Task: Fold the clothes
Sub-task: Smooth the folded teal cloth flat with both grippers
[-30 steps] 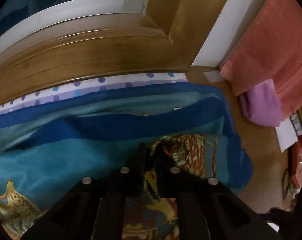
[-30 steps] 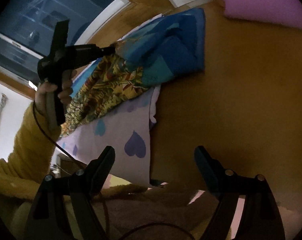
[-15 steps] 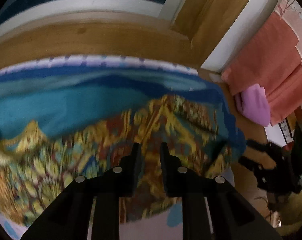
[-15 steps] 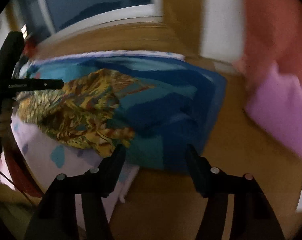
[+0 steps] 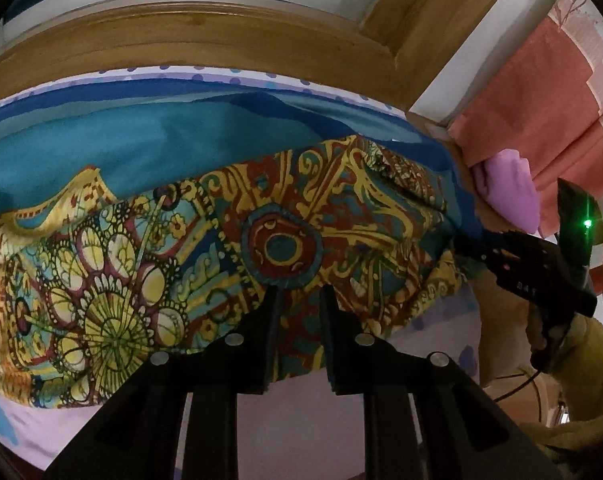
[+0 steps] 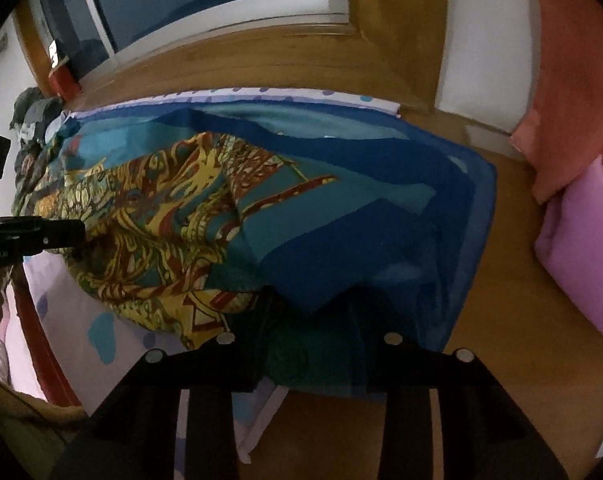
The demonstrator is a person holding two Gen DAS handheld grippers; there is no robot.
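Patterned cloth [image 5: 261, 240] lies doubled over the sheet [image 5: 441, 332] at the bed's window edge. Left gripper [image 5: 297, 300] pinches its near hem; right gripper [image 6: 307, 304] spread around the blue corner. Risk: thin hem slips, fold skews.

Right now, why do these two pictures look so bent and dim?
Both views are fisheye: in the left wrist view the wooden frame bows into an arc. The right wrist view is darker and softer, the blue garment shadowed near the hand-held gripper.

The right claw [image 6: 307, 312] has swung from the bare wood onto the blue cloth's [image 6: 381, 216] near edge.
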